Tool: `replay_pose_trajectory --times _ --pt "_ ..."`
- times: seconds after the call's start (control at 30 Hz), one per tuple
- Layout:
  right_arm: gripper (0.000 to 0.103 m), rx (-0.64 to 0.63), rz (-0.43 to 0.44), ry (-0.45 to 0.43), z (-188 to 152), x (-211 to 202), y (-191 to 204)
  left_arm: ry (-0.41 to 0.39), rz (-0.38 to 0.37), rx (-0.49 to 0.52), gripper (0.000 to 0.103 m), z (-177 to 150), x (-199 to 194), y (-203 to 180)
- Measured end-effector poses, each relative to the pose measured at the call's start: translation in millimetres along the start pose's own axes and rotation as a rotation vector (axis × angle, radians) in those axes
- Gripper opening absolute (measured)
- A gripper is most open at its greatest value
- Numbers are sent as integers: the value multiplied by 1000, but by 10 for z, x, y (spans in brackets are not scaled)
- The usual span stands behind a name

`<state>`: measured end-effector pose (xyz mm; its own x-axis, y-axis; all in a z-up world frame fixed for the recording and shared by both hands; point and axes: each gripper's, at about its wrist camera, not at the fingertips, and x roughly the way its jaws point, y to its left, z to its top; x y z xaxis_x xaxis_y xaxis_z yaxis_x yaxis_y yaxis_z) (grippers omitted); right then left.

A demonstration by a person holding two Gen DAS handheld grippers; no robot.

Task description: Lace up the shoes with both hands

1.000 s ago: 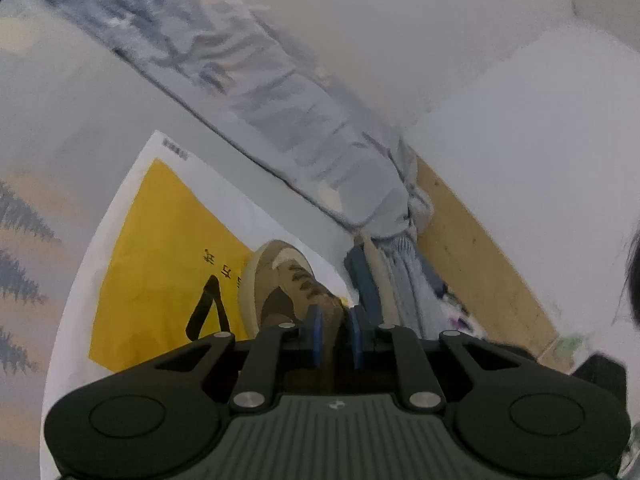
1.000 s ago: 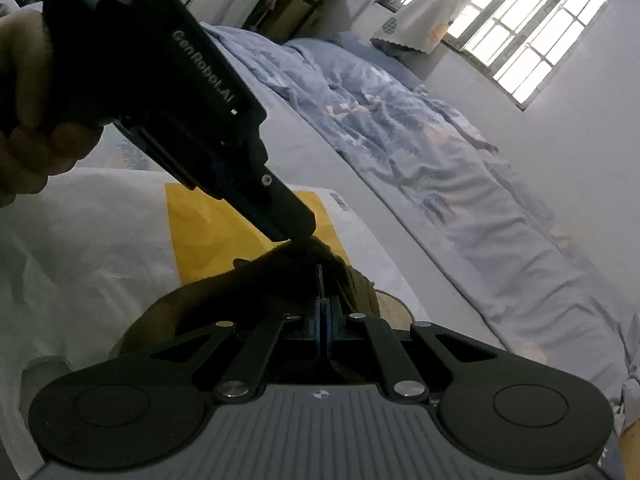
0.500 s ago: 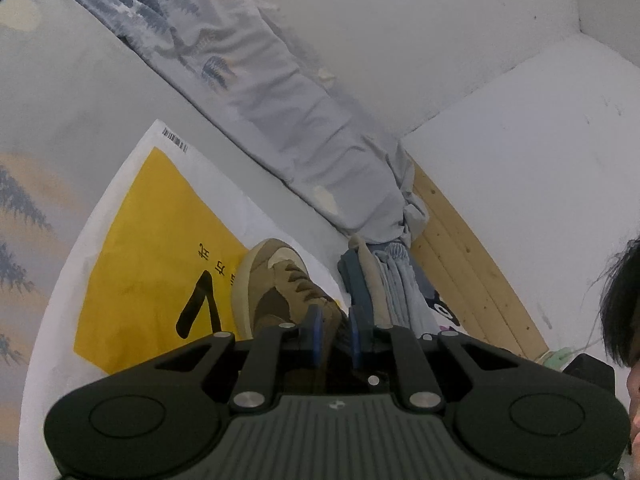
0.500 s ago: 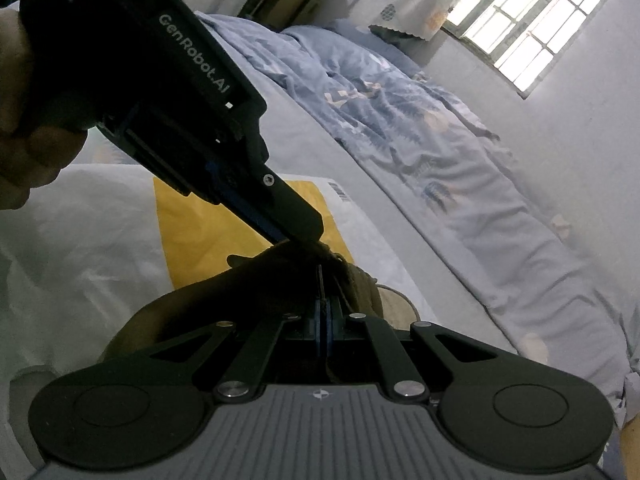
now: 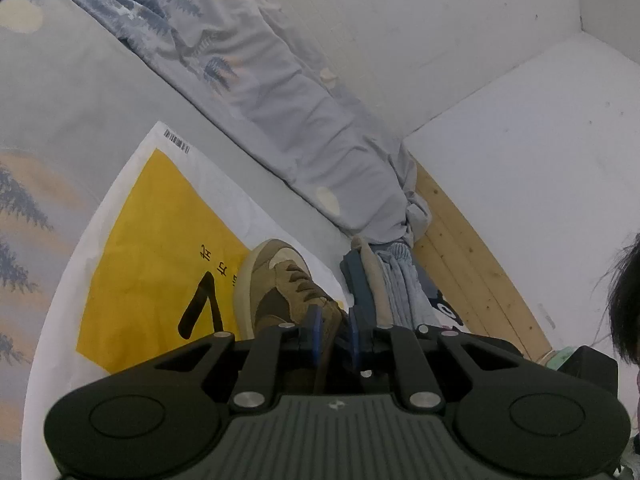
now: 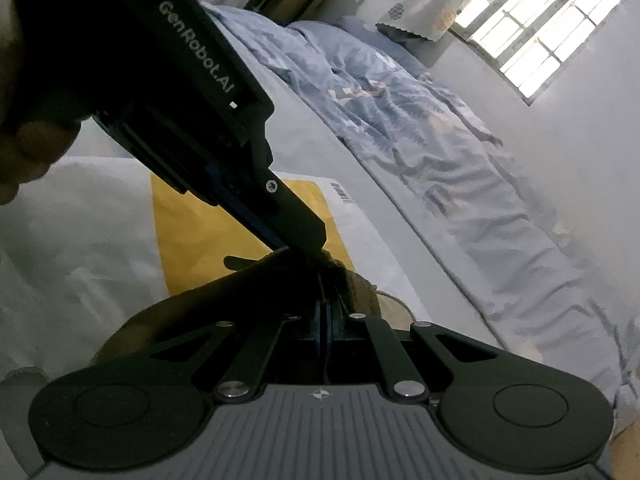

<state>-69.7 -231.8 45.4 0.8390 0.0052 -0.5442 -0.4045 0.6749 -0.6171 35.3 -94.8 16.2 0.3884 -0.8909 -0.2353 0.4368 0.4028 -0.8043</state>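
Observation:
A brown suede shoe (image 5: pixel 280 280) with dark brown laces lies on a yellow and white bag (image 5: pixel 152 240). My left gripper (image 5: pixel 334 326) is shut on the shoe's upper edge by the opening, with brown material pinched between the blue pads (image 5: pixel 314 328). In the right wrist view it comes down from the upper left, and the left gripper (image 6: pixel 304 246) tips meet the top of the shoe (image 6: pixel 360 288). My right gripper (image 6: pixel 323 316) is shut on a thin dark shoelace (image 6: pixel 320 288) that runs up from its pads to the shoe. The shoe's near side is in shadow.
A blue patterned quilt (image 5: pixel 280 100) lies along the bed beyond the bag. Folded clothes (image 5: pixel 384 288) sit right of the shoe, beside a wooden board (image 5: pixel 472 272) and white walls. A person's hand (image 6: pixel 24 148) holds the left gripper. A bright window (image 6: pixel 532 28) is at the far right.

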Motion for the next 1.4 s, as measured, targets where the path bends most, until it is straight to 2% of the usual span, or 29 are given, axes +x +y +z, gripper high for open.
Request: replay_pose_trajectory --times 0.47,0.63,0.87,1.07,1.17,1.27,1.4 --pt "2 -52 -5 35 69 27 84 13 3 33 11 36 11 37" --pt "2 -61 -3 32 94 37 99 18 24 93 11 28 24 -53" --pt "2 -39 11 30 72 34 86 23 35 117 11 32 19 -105" --pt "1 83 40 -56 -9 -189 -63 -57 -30 99 12 87 -104 -148" --pt "2 186 30 -129 -26 -309 -177 -104 -65 67 24 109 -146 -160" --pt "2 268 43 -171 -20 -369 -260 -113 -77 59 25 113 -138 -170" --pt "2 298 65 -189 6 -400 -288 -98 -58 113 25 85 -104 -250"
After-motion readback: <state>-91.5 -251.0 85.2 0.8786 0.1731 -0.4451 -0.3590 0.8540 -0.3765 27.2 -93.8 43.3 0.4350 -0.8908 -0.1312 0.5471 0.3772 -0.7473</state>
